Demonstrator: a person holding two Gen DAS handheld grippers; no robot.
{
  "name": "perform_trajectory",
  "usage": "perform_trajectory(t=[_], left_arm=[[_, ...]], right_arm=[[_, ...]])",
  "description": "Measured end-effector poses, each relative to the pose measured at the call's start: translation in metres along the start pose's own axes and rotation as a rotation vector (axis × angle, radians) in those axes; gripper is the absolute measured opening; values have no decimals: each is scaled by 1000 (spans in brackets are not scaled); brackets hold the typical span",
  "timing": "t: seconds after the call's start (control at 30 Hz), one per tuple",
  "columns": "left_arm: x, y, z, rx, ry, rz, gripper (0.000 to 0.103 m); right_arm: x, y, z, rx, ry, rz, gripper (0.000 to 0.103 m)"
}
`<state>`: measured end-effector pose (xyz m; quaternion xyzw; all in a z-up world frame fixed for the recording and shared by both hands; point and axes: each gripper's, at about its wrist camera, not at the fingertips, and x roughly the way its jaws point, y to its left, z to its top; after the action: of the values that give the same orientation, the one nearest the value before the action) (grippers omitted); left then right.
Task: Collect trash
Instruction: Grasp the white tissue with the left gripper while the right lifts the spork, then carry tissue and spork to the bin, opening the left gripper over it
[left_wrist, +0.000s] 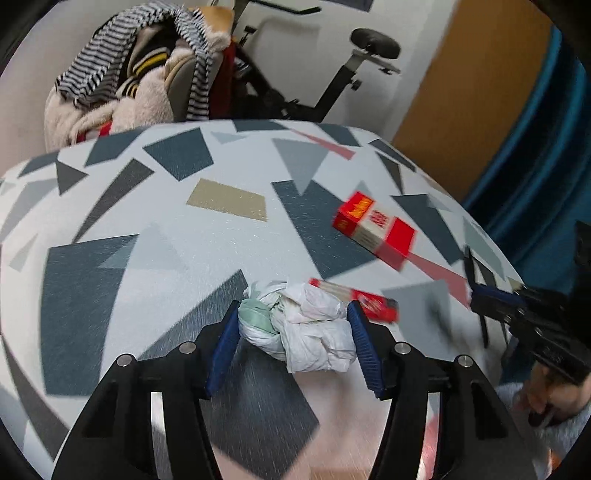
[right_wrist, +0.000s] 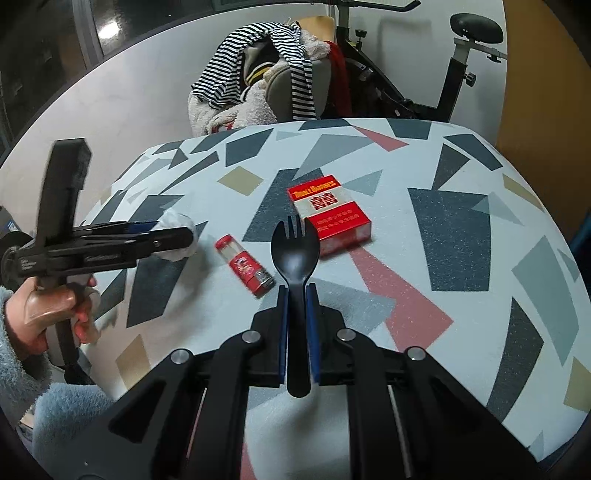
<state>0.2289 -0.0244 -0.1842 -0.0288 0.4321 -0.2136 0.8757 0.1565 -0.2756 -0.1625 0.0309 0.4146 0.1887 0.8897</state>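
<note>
The table (right_wrist: 461, 221), under a cloth of grey, dark and pink shards, is cut off at the lower edge of both views by the gripper bodies, and its left part is blurred in the left wrist view. Behind it a chair heaped with striped and fleecy clothes (right_wrist: 258, 74) hides most of its own frame, and an exercise bike (right_wrist: 461, 55) is partly screened by that heap.

The red cigarette pack (right_wrist: 328, 221) lies flat mid-table, sharp from the right wrist, smeared from the left. The small red tube (right_wrist: 245, 266) lies just beside it, toward the left gripper; its label is too blurred to read.

The left gripper (left_wrist: 293, 325) points steeply down at the table, jaws partly open, with the crumpled white tissue (left_wrist: 306, 328) between the blue pads and touching both (whether it is truly pinched I cannot tell). From the right wrist the tissue is mostly hidden behind that gripper, whose handle a hand (right_wrist: 48, 314) in a fluffy blue sleeve grasps.

The right gripper (right_wrist: 296, 299) tilts down too, jaws nearly shut on the handle of a black spork (right_wrist: 293, 254), tines forward.
</note>
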Motion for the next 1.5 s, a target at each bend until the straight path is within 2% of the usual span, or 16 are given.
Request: perform_trajectory(t=[0.2,0.43,0.6,0.8,1.03,1.07,1.1,1.13,1.27,1.5], left_arm=[[-52,-24,-34,54,-24,2,56],[-101,-52,-92,100,-43,11,57],[-119,-69,-132,112,-29,-7,57],[-116,-81,-164,121,14,-22,57],[-106,-91,-174,137,47,-36,59],[-104,-91,-174,137,54,-40,67],[-103,-91,-173,135,56,-45,79],[-104,-91,-173,132,46,-42,82],[-107,-87,-168,132,30,-19,84],[-138,-69,-162,99,-37,44,89]], right_arm=[[-24,15,-10,-28,-11,33,13],[-54,39,-31,-80,-20,75,13],[-71,56,-46,-110,-24,90,13],[-81,68,-63,-121,-17,104,13],[-89,72,-75,-122,-15,106,13],[-89,71,-75,-122,-15,106,13],[-90,70,-76,-120,-16,105,13],[-91,69,-76,-117,-18,105,13],[-93,67,-79,-115,-16,104,13],[-88,68,-87,-137,26,115,13]])
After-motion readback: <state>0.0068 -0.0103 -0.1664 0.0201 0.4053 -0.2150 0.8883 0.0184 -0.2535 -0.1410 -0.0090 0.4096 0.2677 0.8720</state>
